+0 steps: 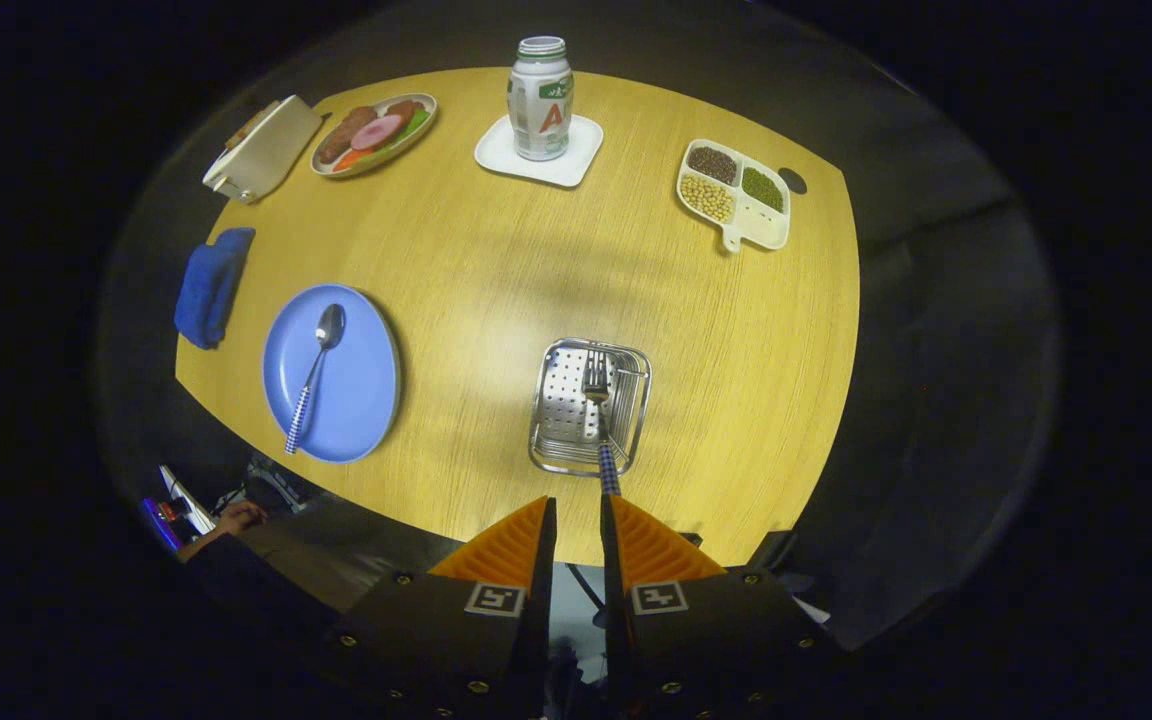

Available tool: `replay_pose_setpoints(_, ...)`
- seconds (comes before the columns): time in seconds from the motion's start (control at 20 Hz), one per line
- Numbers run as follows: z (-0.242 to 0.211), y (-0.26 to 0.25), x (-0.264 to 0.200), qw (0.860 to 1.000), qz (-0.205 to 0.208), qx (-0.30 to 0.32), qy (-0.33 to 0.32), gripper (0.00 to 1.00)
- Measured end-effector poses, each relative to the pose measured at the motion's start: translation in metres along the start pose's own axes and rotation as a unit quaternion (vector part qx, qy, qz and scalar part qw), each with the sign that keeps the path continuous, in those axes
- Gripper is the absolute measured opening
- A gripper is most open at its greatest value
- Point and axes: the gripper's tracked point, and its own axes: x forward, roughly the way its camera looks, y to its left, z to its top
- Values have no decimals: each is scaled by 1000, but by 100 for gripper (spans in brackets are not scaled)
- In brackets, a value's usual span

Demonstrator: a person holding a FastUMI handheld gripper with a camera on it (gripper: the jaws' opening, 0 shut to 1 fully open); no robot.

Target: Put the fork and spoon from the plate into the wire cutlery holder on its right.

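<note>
The gripper (578, 515), fingers narrowly apart, seems to pinch the checked-handled steel fork (598, 405) above the wire cutlery holder (590, 406), so release gently, then fetch the matching spoon (315, 371) on the blue plate (356, 395) at nine o'clock.

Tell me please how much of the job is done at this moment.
Nothing is finished yet. In hand: the fork hangs over the wire cutlery holder, its handle reaching back to the gripper; whether both fingers still press it is unclear. Left: the spoon still lies on the blue plate, left of the holder, and has to follow.
</note>
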Motion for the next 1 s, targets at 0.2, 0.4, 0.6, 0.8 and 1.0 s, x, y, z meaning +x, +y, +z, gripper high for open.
replay_pose_setpoints(0.2,-16,40,-12,999,17,12,-44,24)
replay_pose_setpoints(0.4,-25,89,-12,996,42,25,-77,24)
replay_pose_setpoints(0.6,-27,137,-2,993,61,27,-94,24)
replay_pose_setpoints(0.8,-29,171,5,993,65,15,-99,24)
replay_pose_setpoints(1.0,-26,208,21,993,83,5,-88,25)
